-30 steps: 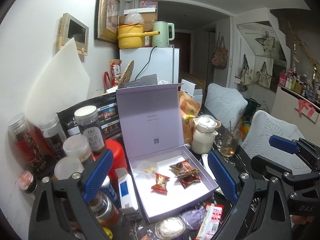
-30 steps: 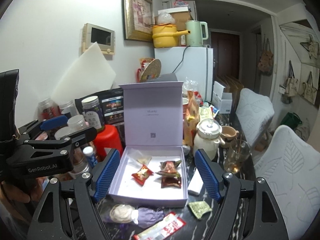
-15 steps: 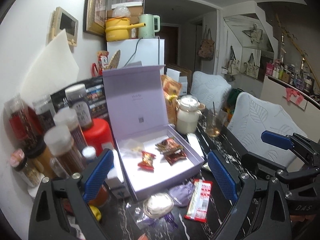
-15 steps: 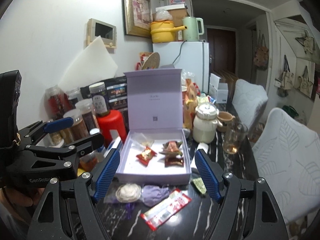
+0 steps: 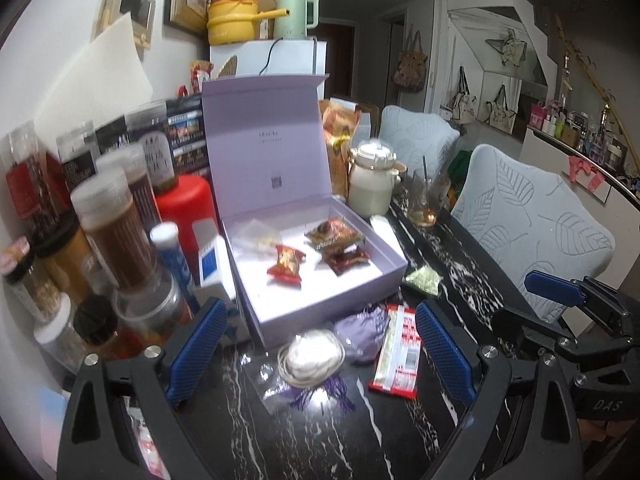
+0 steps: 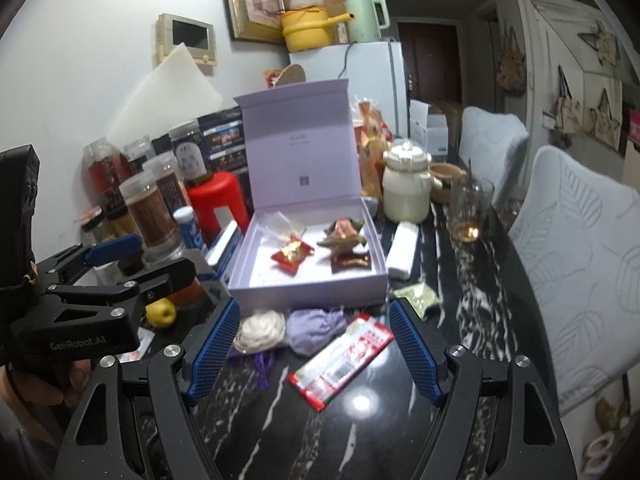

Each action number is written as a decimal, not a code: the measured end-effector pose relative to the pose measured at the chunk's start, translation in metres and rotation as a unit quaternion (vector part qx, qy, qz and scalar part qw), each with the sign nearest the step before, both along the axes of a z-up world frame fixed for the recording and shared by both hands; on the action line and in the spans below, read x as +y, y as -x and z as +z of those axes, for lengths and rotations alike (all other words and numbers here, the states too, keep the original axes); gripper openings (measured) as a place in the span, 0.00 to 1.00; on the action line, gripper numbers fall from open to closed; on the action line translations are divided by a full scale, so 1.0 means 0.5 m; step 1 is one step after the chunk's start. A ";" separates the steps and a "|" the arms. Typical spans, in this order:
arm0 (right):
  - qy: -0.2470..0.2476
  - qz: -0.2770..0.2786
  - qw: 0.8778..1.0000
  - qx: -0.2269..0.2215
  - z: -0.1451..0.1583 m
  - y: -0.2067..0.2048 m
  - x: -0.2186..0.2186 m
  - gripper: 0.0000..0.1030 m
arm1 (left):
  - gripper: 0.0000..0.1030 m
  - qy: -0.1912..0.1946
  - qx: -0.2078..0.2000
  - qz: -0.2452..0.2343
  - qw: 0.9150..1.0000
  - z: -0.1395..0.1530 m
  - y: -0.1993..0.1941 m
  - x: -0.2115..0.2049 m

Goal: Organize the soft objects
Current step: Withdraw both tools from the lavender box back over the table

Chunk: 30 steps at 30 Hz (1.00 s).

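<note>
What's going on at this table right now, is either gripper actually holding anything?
Neither is. The left gripper and the right gripper both hang open and empty over the dark marble table. Ahead of them the lavender box sits open with a few wrapped snacks inside. In front of it, outside the box, lie a white coiled cord, a purple pouch, a red-and-white packet and a green packet.

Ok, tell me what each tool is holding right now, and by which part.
Nothing is held. The left tool and the right tool are both open and empty above the black table.
</note>
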State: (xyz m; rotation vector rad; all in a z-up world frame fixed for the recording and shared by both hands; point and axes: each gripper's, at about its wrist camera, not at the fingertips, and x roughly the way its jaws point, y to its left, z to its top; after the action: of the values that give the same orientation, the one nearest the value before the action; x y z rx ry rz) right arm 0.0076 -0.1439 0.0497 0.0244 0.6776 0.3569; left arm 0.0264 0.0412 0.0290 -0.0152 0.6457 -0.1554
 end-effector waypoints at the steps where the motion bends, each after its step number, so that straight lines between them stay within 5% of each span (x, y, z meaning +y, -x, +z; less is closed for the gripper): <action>1: -0.001 -0.001 1.000 0.003 -0.007 0.002 -0.001 0.76 | 0.94 0.002 0.003 0.000 1.000 -0.005 0.001 0.000; 30: 0.000 -0.018 0.993 0.114 -0.209 -0.016 -0.068 0.76 | 0.94 0.071 0.112 -0.025 0.991 -0.208 -0.038 -0.014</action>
State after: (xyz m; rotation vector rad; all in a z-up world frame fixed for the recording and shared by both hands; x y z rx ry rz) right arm 0.0154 -0.1777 -0.0549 0.0782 0.9021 0.3211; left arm 0.0455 0.0340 -0.0749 -0.1560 0.8580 -0.2502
